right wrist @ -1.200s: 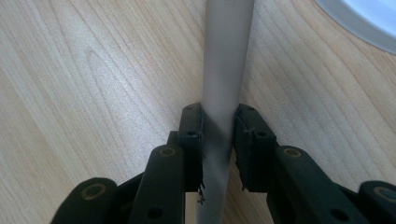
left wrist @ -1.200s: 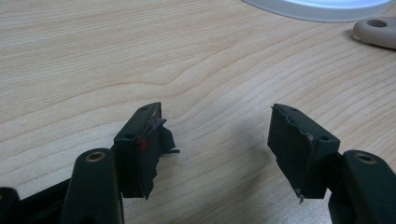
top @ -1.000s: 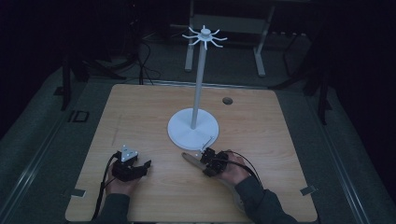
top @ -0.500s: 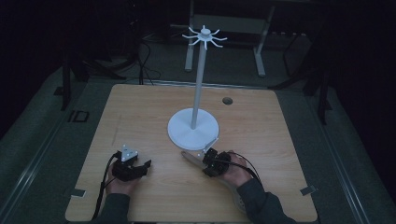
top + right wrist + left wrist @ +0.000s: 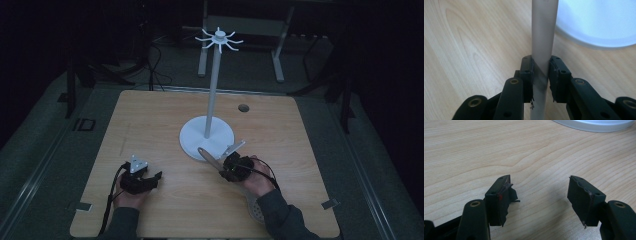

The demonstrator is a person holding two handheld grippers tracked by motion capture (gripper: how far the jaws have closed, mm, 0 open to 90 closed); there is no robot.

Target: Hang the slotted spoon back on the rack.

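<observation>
A white stand [image 5: 212,95] with a ring of hooks [image 5: 219,39] at its top rises from a round base [image 5: 195,137] in the middle of the wooden table. My right gripper [image 5: 227,167] [image 5: 541,66] is shut on the grey handle [image 5: 206,155] [image 5: 543,30] of a utensil. That handle points up-left over the base's front edge [image 5: 596,22], and what looks like a perforated head [image 5: 256,210] shows beside the right forearm. Resting on the table at the near left, my left gripper [image 5: 154,178] [image 5: 540,192] stands open with nothing between its fingers.
A small round hole [image 5: 243,108] sits in the table's far right part. Tape marks lie near the front corners [image 5: 80,206] [image 5: 329,203]. Metal frame legs [image 5: 278,55] and cables stand on the dark floor behind the table.
My right gripper has risen a little with the utensil, and the handle tip now reaches over the stand's base edge. The left gripper has stayed still.
</observation>
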